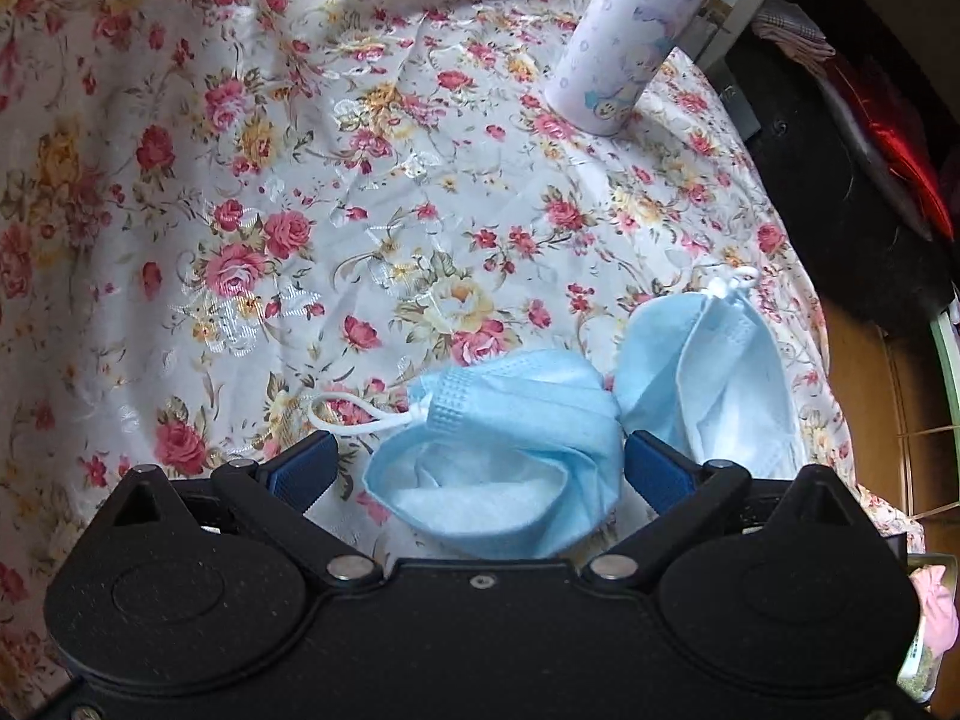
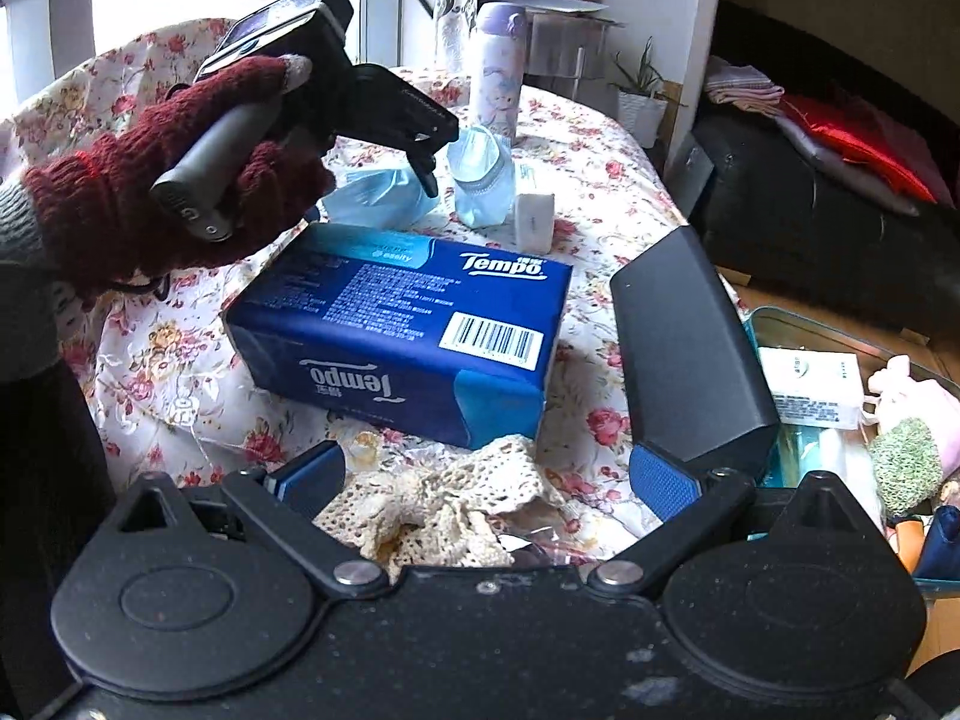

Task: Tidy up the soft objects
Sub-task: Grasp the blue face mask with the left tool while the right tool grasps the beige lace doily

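Two crumpled blue face masks lie on the floral tablecloth. In the left wrist view the nearer mask [image 1: 498, 456] sits between the open fingers of my left gripper [image 1: 480, 468]; the second mask [image 1: 714, 378] lies just right of it. In the right wrist view my left gripper [image 2: 429, 156] hovers over both masks [image 2: 384, 195] [image 2: 480, 180], held by a red-gloved hand. My right gripper [image 2: 486, 474] is open above a cream lace cloth [image 2: 438, 510]. A blue Tempo tissue pack [image 2: 402, 336] lies just beyond the lace cloth.
A tall lilac bottle [image 1: 630, 42] [image 2: 498, 72] stands at the table's far side. A small white box [image 2: 534, 222] stands near the masks. A black block [image 2: 690, 354] sits at the right edge. A bin [image 2: 840, 396] with soft items is beside the table.
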The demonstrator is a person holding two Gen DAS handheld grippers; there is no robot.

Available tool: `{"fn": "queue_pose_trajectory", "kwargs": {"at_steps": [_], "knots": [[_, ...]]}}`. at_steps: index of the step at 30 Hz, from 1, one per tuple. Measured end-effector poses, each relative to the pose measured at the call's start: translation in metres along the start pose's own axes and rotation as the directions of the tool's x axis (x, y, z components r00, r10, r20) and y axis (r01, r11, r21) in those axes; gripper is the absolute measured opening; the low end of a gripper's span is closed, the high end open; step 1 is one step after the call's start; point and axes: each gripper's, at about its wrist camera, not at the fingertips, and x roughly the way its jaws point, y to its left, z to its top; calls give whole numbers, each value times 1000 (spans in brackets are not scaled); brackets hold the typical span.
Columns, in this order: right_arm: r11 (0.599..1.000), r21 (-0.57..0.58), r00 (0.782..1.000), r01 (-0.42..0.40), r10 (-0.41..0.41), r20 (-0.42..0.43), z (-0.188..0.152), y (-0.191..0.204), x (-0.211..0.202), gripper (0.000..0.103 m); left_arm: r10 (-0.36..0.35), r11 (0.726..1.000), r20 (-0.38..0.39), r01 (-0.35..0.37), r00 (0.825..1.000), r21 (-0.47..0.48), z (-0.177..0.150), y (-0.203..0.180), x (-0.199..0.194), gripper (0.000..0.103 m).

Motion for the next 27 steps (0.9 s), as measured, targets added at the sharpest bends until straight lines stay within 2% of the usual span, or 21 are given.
{"fn": "queue_pose_trajectory", "kwargs": {"at_steps": [5,15,17,19,27], "knots": [[1000,5,999,-8,8,-37,2,2,7,101,-24,999,-20,24,1000,-32,1,7,6,98],[998,-52,995,-26,21,-93,4,11,14,101,-40,999,0,40,999,-20,4,6,10,96],[997,-66,995,-27,20,-100,4,14,15,101,-41,999,14,42,999,-16,4,6,10,87],[996,-80,995,-26,17,-103,4,17,17,101,-50,999,24,50,998,-6,4,5,8,69],[998,-49,985,-38,29,-170,3,22,31,101,-126,987,28,128,992,-94,8,20,6,62]]}}
